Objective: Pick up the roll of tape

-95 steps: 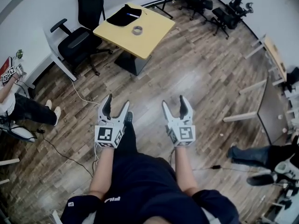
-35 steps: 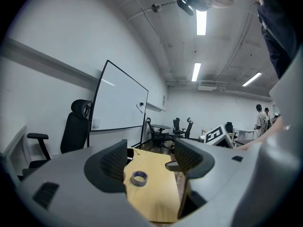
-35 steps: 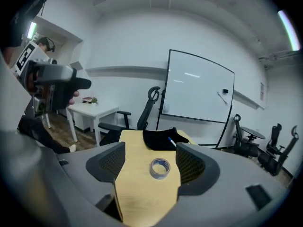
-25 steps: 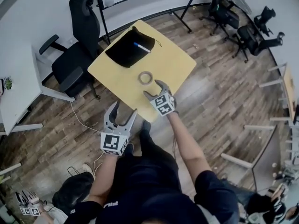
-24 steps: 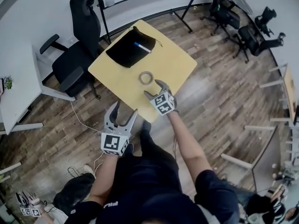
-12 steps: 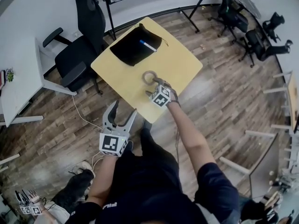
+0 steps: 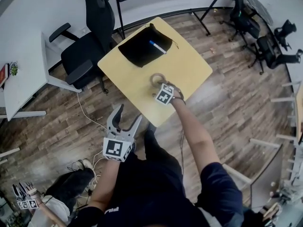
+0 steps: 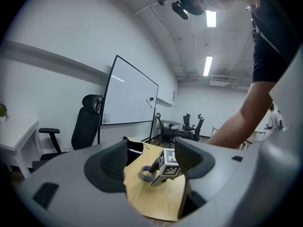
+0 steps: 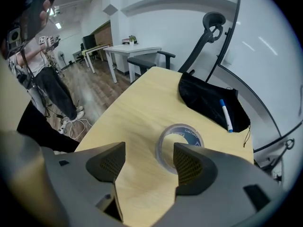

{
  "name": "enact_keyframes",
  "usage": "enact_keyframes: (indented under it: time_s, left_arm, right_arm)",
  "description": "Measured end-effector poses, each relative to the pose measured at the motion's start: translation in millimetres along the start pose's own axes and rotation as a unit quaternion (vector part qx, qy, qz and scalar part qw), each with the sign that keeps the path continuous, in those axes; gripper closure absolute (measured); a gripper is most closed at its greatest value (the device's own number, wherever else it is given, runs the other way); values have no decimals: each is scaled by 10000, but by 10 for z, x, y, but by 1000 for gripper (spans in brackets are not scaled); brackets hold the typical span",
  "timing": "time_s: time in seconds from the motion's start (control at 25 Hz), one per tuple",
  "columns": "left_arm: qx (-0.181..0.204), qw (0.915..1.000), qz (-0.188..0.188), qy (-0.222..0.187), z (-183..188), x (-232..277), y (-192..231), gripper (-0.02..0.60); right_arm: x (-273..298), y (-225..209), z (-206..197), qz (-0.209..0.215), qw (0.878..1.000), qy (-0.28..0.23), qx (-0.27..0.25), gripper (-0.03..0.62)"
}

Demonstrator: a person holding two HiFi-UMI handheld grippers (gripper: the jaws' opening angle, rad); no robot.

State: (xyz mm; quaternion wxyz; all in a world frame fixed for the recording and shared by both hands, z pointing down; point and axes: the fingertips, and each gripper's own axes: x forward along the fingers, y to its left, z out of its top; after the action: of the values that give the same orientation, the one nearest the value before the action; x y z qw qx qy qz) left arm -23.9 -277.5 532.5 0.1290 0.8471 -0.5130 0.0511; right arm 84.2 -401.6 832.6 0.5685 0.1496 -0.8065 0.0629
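The roll of tape (image 7: 157,79) lies flat on the yellow table (image 7: 189,70), near its middle. In the right gripper view the roll (image 9: 187,132) is a clear ring with a blue printed core, just beyond the jaws. My right gripper (image 7: 160,84) is open and hangs low over the table, its right pad (image 9: 189,164) overlapping the roll's near rim. My left gripper (image 7: 128,115) is open and empty, held off the table over the wooden floor. The left gripper view looks between the jaws at the roll (image 8: 146,174) and the right gripper's marker cube (image 8: 169,157).
A black pouch (image 7: 144,48) with a blue-and-white pen (image 7: 155,47) on it lies at the table's far side. A black office chair (image 7: 83,56) stands left of the table beside a white desk (image 7: 19,79). A cable (image 7: 87,117) trails on the floor. A person (image 7: 57,205) sits lower left.
My right gripper has reached forward over the table and come down to the tape roll. The left gripper has stayed open near my body. The table now sits closer in view.
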Motion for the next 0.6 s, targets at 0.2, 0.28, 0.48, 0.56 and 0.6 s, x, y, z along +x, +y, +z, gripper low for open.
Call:
enact_keyframes:
  time_s: [0.2,0.28,0.48,0.56,0.6]
  left_arm:
    - [56,9999,114,32,-29,-45,-26,288]
    - [1,9998,176,57,-44,-67,6,288]
    - [-61,9997,252,48,-62,-81,175,288]
    - [-14,9996,265,49,-52,-87,177,289]
    - [10,9996,267,52,-49,-87,182,288]
  right_arm:
    - [100,-16,-74,23,9999,141,-23,293]
    - [111,-37,-55,-17,9999,133,-37,357]
    - [194,-152,-32,-245,9992,303,-12,515]
    - [206,-165,-47,-284,9988,396,-70,539]
    - [215,-166,-47,-278,9986,434,-92,542]
